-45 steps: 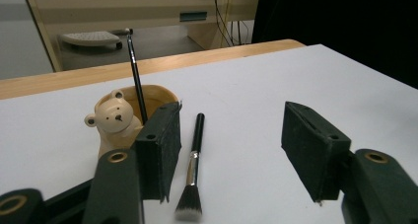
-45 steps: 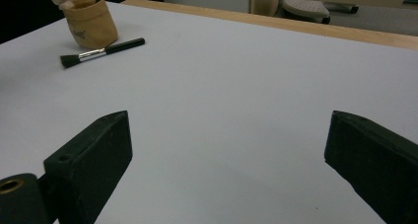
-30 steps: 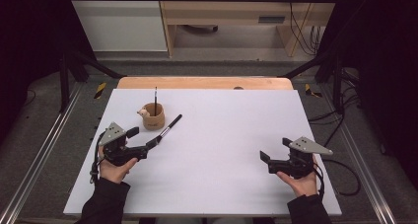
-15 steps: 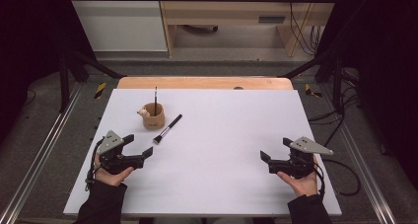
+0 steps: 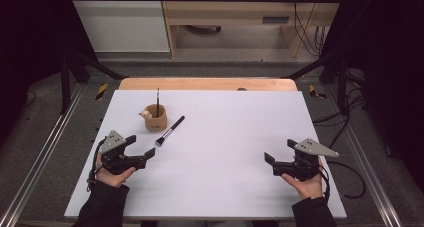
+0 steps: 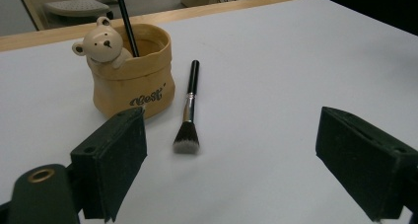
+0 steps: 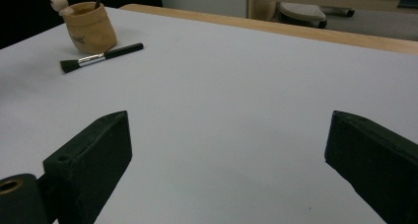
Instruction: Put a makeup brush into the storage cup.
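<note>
Tan and softly wrinkled like a paper bag, the holder (image 6: 132, 76) is seen on the white table (image 5: 225, 152), with a small bear figure (image 6: 102, 44) at its rim and a thin black stick (image 6: 126, 19) standing upright inside. Just beside it, the makeup brush (image 6: 188, 110) is laid flat, with a black handle, silver ferrule and flat-cut bristles. The left gripper (image 5: 140, 148) is held wide open and empty near the bristles. The right gripper (image 5: 278, 153), equally open and empty, is kept well apart.

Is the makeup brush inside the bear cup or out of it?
Out: the makeup brush lies flat on the table beside the bear cup.
</note>
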